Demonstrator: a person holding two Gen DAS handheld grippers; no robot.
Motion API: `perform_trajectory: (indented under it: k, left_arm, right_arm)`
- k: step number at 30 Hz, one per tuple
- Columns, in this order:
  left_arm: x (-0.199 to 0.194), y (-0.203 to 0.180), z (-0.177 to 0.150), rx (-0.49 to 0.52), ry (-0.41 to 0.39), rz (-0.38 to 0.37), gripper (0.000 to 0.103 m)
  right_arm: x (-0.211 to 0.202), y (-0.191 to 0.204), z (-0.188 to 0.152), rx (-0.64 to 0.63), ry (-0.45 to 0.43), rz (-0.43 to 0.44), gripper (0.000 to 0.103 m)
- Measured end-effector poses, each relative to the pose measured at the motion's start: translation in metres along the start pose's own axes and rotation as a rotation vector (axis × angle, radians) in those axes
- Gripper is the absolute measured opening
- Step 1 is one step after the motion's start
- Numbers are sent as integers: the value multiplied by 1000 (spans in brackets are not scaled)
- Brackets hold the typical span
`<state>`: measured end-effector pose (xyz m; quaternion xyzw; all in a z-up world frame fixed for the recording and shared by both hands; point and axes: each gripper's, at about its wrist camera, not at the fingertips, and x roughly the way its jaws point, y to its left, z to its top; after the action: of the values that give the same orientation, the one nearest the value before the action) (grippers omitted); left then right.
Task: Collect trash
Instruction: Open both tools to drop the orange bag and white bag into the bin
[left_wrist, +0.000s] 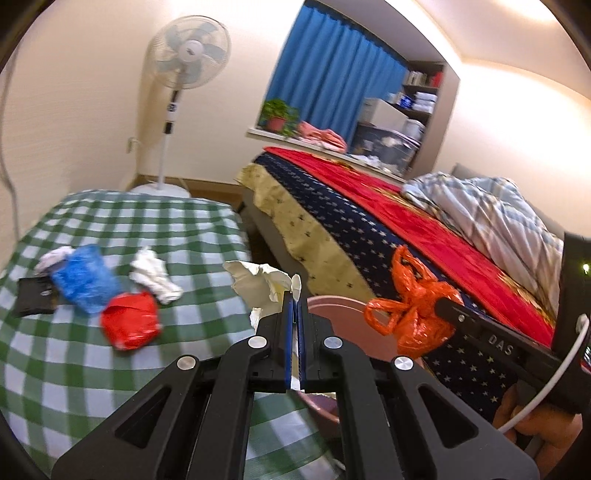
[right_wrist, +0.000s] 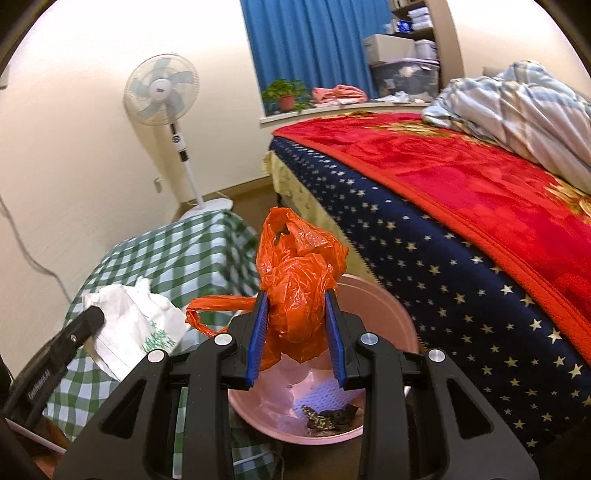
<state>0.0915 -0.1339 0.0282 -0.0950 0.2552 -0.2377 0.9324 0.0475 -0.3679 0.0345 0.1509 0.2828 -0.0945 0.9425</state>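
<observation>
Orange plastic bag (right_wrist: 295, 295) sits pinched in our right gripper (right_wrist: 297, 332) above the pink bin (right_wrist: 384, 314), long axis upright, handles up. Our left gripper (left_wrist: 295, 325) is clamped on white paper (left_wrist: 258, 284). Some scraps already lie in the bin; 4 pieces wait on the checked cloth (left_wrist: 110, 369).

Left gripper (left_wrist: 295, 295) clamped on white crumpled paper (left_wrist: 258, 282) beside pink bin (left_wrist: 332, 308); right gripper (left_wrist: 439, 310) holds orange bag (left_wrist: 410, 314).

Bin (right_wrist: 391, 325) between table (right_wrist: 177, 251) and bed (right_wrist: 461, 266), fan (right_wrist: 162, 92) behind table
</observation>
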Motion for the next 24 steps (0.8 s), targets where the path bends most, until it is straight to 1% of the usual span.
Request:
perform_trajectory:
  k: [5,12,14,16,18,24]
  left_arm:
    - [18,-9,-5,5,33,-38,2]
    - [38,-18,-11,7,77,-76,2]
    - [43,-19,-13,-1,91,-91,2]
    - [48,-18,-15,-12,107,-88,5]
    - [50,-15,-16,-32,114,-87,18]
    - [46,-9,-17,-45,110,-77,18]
  right_arm:
    - [10,-13,0,42,17,-33,30]
    - [16,-19,0,49,24,-49,30]
    - [17,-19,-1,48,28,-53,33]
    - [18,-20,-1,51,34,-65,38]
    - [18,-22,-1,61,31,-75,45]
    - [18,-21,-3,59,34,-71,45]
